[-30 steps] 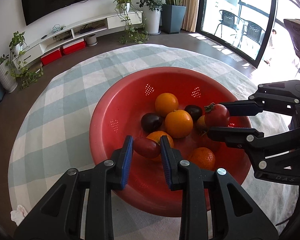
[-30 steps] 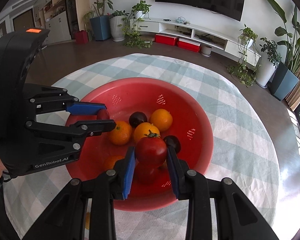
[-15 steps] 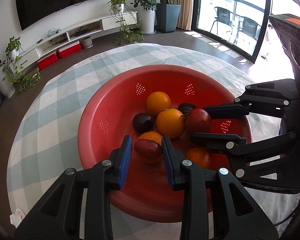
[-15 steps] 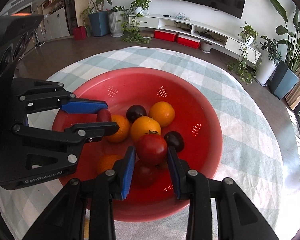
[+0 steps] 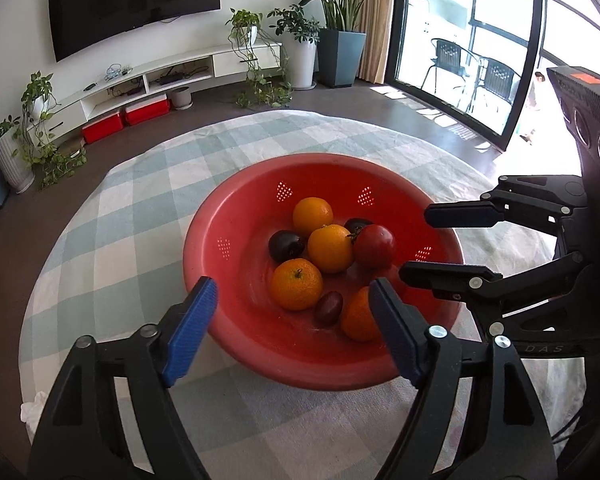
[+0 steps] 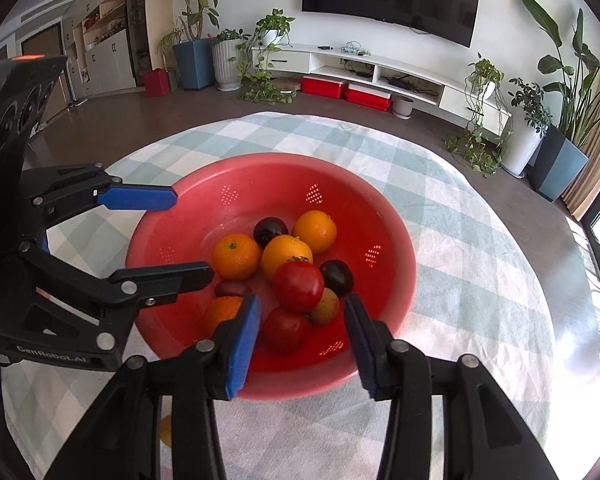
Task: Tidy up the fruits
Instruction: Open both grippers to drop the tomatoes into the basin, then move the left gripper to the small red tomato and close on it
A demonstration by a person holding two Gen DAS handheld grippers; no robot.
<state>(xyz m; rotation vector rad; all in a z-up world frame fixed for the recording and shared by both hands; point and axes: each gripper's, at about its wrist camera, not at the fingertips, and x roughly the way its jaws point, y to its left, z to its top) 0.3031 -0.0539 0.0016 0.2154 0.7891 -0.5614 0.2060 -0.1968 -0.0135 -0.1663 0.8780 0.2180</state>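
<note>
Left tongs [image 5: 292,326] just opened wide, empty, over red colander [image 5: 220,276], right tongs [image 6: 302,340] just parted, empty above red tomato [image 6: 298,286], oranges [image 6: 286,258] and plums [image 6: 270,230] inside, checked desk [image 5: 132,208]

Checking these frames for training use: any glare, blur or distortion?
Left wrist: sharp, but fisheye bends the room; glass doors blown out white. Right wrist: same curvature; sun glare washes out the tablecloth at right; bowl and fruit stay clear.

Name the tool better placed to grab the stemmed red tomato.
Right. The right tool, jaws just opened, empty, frames the tomato dead ahead; the left tool, also just opened and empty, faces an orange instead.
</note>
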